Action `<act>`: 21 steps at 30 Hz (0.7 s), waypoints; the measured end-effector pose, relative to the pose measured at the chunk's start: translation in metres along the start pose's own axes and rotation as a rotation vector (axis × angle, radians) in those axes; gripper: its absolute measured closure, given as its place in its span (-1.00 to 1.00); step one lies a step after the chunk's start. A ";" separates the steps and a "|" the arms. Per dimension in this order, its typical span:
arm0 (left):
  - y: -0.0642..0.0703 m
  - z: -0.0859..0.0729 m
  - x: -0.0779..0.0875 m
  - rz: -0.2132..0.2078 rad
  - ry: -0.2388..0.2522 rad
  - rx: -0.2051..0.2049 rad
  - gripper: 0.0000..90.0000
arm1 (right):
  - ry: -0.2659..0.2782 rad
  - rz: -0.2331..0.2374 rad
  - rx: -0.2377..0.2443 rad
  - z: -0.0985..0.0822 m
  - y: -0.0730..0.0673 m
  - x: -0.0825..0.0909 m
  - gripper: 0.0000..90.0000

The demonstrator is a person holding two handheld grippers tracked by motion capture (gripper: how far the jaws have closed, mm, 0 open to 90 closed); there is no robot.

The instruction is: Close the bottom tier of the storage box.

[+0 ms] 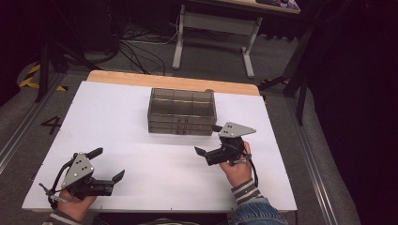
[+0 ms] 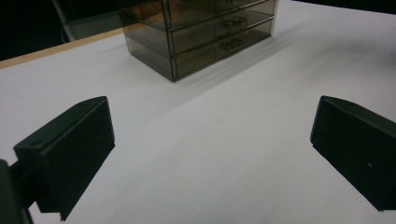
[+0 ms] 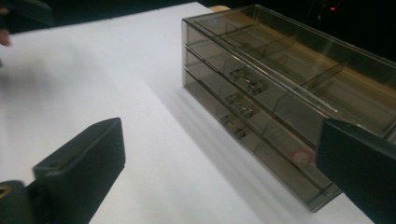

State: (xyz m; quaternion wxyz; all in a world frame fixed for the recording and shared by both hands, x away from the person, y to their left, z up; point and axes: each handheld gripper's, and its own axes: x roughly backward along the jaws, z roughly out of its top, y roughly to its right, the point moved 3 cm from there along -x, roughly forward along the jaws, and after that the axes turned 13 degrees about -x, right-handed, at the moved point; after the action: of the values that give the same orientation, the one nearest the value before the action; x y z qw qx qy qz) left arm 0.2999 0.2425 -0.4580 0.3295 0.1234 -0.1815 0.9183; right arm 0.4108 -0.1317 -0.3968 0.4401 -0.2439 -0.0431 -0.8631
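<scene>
A smoky see-through drawer chest [image 1: 182, 112] with three shut drawers stands at the far middle of the white table top [image 1: 141, 159]. My right gripper [image 1: 208, 139] is open just in front of the chest's right front corner, with nothing between its jaws. In the right gripper view the chest [image 3: 280, 93] lies close ahead of the gripper [image 3: 222, 140], and a small pink item [image 3: 303, 156] shows through the lowest drawer. My left gripper [image 1: 108, 164] rests open and empty near the front left edge. The left gripper view has the chest [image 2: 205, 37] farther off, beyond the gripper [image 2: 210, 121].
A strip of wooden table edge [image 1: 173, 80] runs behind the white top. Beyond it stand a desk frame [image 1: 213, 35] and cables [image 1: 136, 49] on the grey floor. Dark drapes close off the right side.
</scene>
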 end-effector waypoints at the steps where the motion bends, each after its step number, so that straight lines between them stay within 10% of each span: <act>1: 0.000 0.000 0.000 -0.002 0.002 0.001 -0.99 | 0.012 0.017 -0.008 -0.001 0.001 0.002 -0.99; 21: -0.002 0.002 -0.010 -0.026 0.002 -0.009 -0.99 | 0.076 -0.008 -0.073 -0.048 0.021 0.037 -0.99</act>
State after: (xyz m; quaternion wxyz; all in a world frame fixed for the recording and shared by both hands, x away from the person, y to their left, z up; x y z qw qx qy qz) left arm 0.3094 0.2374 -0.4586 0.3423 0.1233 -0.1838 0.9132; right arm 0.3905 -0.1853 -0.4245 0.4289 -0.2267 0.0042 -0.8744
